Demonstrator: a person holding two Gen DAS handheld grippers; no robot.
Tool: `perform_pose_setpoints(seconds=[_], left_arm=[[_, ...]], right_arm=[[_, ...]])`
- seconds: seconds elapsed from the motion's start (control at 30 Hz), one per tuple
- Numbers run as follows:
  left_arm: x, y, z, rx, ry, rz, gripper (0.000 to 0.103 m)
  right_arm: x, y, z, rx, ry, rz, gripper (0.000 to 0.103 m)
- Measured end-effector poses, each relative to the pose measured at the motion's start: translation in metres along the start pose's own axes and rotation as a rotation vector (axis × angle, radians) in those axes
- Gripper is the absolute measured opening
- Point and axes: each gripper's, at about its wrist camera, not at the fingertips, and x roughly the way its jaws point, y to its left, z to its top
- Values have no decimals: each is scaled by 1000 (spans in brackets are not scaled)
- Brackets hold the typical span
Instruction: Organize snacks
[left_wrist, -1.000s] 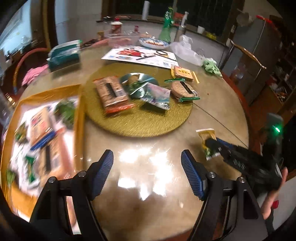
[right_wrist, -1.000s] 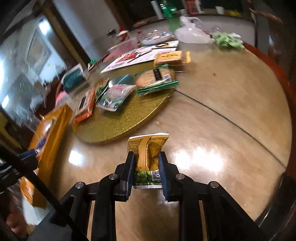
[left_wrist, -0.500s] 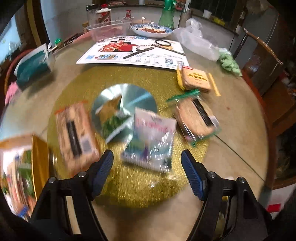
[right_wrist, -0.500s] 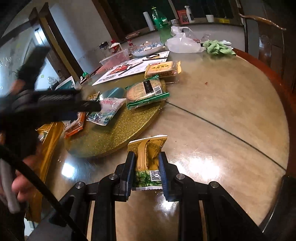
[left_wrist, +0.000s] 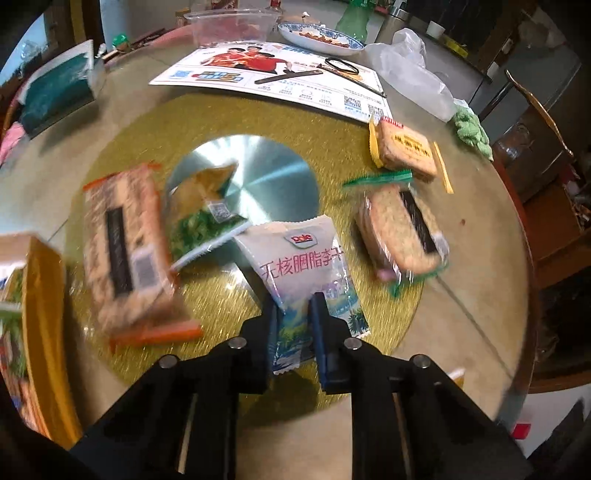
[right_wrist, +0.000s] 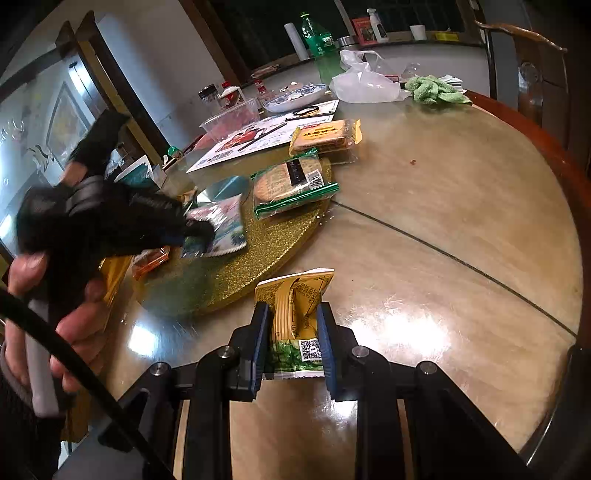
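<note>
Round wooden desk (left_wrist: 476, 295) with a gold turntable (left_wrist: 184, 122), snacks scattered on it.

Taking the turntable as landmark: the white Dole pouch (left_wrist: 303, 266) lies on its near part, long axis running away from the left gripper (left_wrist: 293, 325) toward the silver centre disc (left_wrist: 258, 177), its near end lying between the fingers (left_wrist: 319, 332). The left fingers are closing on that end, the gripper pitched steeply down over the turntable's near edge. Off the turntable, over bare desk on its near right side, the right gripper (right_wrist: 291, 343) is seen clamped on a yellow-and-green packet (right_wrist: 295, 314), held upright and tilted less steeply. A round cracker pack (left_wrist: 402, 232) and an orange-trimmed biscuit pack (left_wrist: 125, 243) flank the pouch.
</note>
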Motion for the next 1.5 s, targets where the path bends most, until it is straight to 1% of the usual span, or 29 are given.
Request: perform_pose_setpoints(seconds=[0.07,0.17,0.2,0.27,0.33,0.37,0.4,0.5,0.63,0.73,0.87,0.9,1.0,1.03,1.1,1.17,1.27,1.3,1.33,1.43,1.5], left_arm=[[-11,4,-20,-6,-5,2,17],[-25,15,-49,-29,6,-19,17],[-33,18,-66,-34,6,-25,17],[-43,20,-87,-26,-6,-13,17],[-57,21,-119,-20,-24,6,17],[-60,21,-128,-21,-25,3,17],[-68,20,-143,-11,-27,-3,17],[-79,22,-169,0,-45,-3,17],[-89,27,-184,-6,-71,4,16],[-91,34,-189,-27,-79,-12,16],[-95,38,-194,-41,-96,-7,15],[-98,41,-195,-51,-103,-18,15],[-114,50,-198,-88,-151,-91,10],[-123,55,-198,-95,-176,-98,9],[-136,63,-198,-109,-206,-91,9],[-151,79,-198,-148,-233,-120,9],[-169,104,-200,-200,-263,-147,9],[-174,112,-201,-217,-277,-145,9],[-180,121,-202,-234,-291,-141,8],[-197,152,-207,-296,-332,-129,8],[-205,172,-211,-329,-358,-102,8]], right_arm=[[0,0,0,-4,1,0,25],[0,1,0,-10,3,-1,25],[0,2,0,-14,4,-1,25],[0,4,-1,-20,3,-5,25],[0,5,-1,-27,4,-8,25],[0,6,-1,-30,4,-8,25],[0,6,-1,-32,4,-10,25],[0,6,-1,-35,4,-12,25],[-1,8,-2,-43,1,-7,24],[-1,12,-3,-68,8,0,23],[-1,16,-4,-101,23,15,23],[-1,17,-4,-103,27,21,23],[-2,17,-5,-84,49,48,23],[-3,19,-8,-65,62,66,22],[-3,27,-13,-55,102,121,22],[-7,45,-20,-64,132,194,22],[-17,83,-28,-151,126,254,21],[-23,98,-31,-184,122,290,21],[-26,107,-33,-204,121,312,11],[-32,145,-40,-284,124,367,11],[-30,170,-45,-341,122,380,10]])
